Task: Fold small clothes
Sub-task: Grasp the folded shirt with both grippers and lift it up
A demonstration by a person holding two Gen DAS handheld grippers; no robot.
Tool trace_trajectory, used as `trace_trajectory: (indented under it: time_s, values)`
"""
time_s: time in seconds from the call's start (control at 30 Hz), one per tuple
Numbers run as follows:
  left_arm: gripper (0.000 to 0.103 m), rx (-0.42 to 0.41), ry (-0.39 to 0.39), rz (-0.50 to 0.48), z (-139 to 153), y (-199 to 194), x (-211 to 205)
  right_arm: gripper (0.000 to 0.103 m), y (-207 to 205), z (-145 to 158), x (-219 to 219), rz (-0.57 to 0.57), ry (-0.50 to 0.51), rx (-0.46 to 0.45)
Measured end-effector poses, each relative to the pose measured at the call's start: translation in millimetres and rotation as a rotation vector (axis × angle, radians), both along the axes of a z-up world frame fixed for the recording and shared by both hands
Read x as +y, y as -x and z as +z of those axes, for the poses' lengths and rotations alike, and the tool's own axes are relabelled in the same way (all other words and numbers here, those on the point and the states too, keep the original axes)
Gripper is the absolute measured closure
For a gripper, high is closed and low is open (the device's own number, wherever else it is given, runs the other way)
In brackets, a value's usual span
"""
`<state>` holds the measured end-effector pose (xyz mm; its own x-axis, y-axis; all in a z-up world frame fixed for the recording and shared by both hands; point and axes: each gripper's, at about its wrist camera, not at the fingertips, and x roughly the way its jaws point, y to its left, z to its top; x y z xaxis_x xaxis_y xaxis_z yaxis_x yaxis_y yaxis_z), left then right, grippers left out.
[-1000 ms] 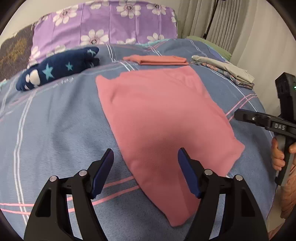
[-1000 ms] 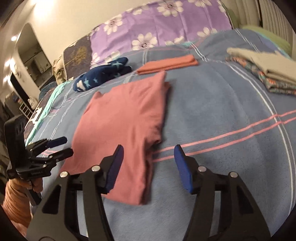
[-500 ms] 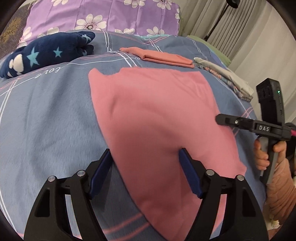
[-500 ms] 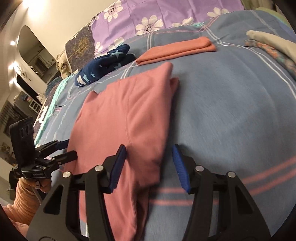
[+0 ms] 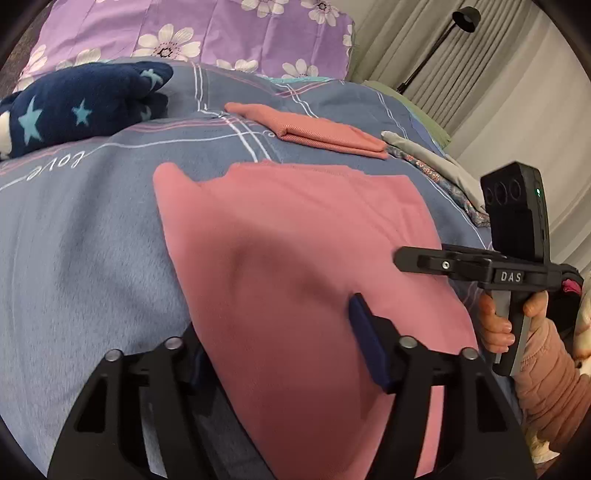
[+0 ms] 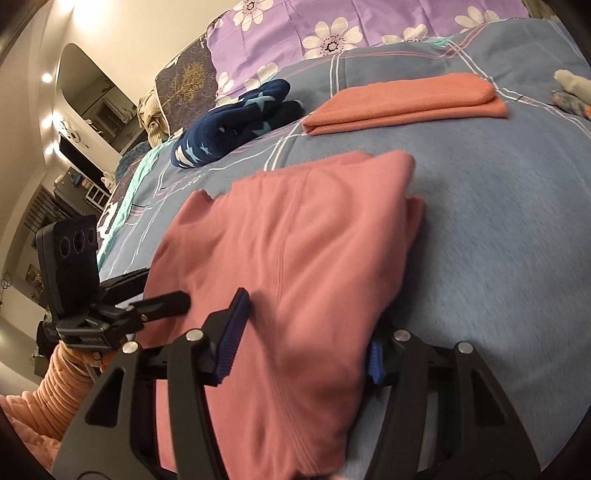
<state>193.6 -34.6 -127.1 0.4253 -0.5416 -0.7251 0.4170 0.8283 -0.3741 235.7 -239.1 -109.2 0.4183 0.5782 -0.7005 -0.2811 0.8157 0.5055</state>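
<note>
Bedspread (image 5: pixel 92 258) under pink garment (image 5: pixel 295 258); left claw (image 5: pixel 280 347), just narrowing, and right claw (image 6: pixel 301 339) straddle it, parted

The unfolded garment (image 5: pixel 303 266) lies on the bed (image 5: pixel 81 258). Behind it sits a folded cloth (image 5: pixel 321 133), a starred bundle (image 5: pixel 81 103) to its left, pillows (image 5: pixel 229 33) behind both.
</note>
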Motion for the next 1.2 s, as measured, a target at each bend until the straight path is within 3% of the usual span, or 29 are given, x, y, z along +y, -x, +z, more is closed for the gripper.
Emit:
trace_trajectory:
  time_s: [0.07,0.13,0.23,0.33,0.57,0.73,0.97,1.2]
  values:
    - [0.053,-0.006,0.0,-0.004,1.1,-2.2,-0.2,0.052,-2.8,1.2,4.4,-0.005,0.015,-0.009]
    - [0.071,-0.032,-0.013,-0.002,4.9,0.5,-0.9,0.076,0.5,4.7,7.8,-0.042,0.044,-0.024]
    - [0.078,-0.107,-0.063,-0.008,21.2,11.7,-6.5,0.083,15.7,20.9,17.2,-0.067,0.077,-0.09]
    - [0.079,-0.206,-0.109,-0.01,48.0,30.8,-12.2,0.084,38.0,50.4,25.7,-0.079,0.118,-0.2]
    - [0.079,-0.397,-0.077,-0.033,118.0,81.1,-19.0,0.084,110.8,126.4,31.0,-0.148,0.189,-0.435]
    - [0.079,-0.481,-0.069,-0.063,149.2,108.5,-32.8,0.084,159.9,165.4,26.8,-0.201,0.236,-0.563]
    - [0.079,-0.53,-0.061,-0.1,170.4,131.8,-53.6,0.084,203.7,188.6,10.5,-0.247,0.264,-0.643]
    - [0.079,-0.553,-0.084,-0.161,179.9,139.1,-98.2,0.084,223.0,194.1,-20.6,-0.308,0.284,-0.65]
